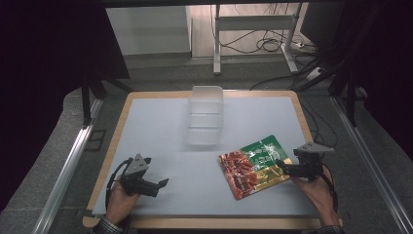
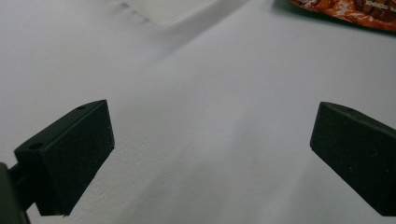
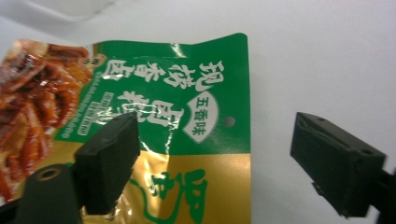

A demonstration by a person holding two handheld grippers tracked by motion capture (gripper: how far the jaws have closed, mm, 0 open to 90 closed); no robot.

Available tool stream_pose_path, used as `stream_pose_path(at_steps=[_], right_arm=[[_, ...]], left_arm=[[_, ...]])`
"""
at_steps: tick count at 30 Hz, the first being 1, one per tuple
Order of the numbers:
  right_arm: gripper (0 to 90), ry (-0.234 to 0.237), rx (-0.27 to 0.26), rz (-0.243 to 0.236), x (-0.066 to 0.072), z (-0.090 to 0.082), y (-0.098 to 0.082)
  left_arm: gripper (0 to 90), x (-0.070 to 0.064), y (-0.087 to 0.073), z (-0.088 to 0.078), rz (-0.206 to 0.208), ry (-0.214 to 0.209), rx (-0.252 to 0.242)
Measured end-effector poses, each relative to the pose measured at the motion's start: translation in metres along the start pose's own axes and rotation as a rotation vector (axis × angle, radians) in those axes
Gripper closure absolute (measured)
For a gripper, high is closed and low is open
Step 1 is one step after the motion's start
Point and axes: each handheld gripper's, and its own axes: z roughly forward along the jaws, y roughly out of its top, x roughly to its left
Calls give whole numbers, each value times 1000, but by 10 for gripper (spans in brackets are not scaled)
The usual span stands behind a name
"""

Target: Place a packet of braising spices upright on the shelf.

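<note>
Container [image 1: 205, 117] blocks centre-rear; table [image 1: 146, 136] elsewhere prob. free.
</note>
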Motion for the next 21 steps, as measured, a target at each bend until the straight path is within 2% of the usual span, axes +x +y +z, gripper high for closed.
stream_pose_path(at_steps=[5,9,15,21], right_arm=[[238,-6,50,-15,-4,12,2],[262,10,82,-7,-8,19,3],[260,58,128,-3,-10,26,4],[347,111,148,25,-9,31,8]], left_arm=[[0,0,0,0,0,1,0],[0,0,0,0,1,2,1],[0,0,0,0,2,3,1],[0,0,0,0,3,4,2]])
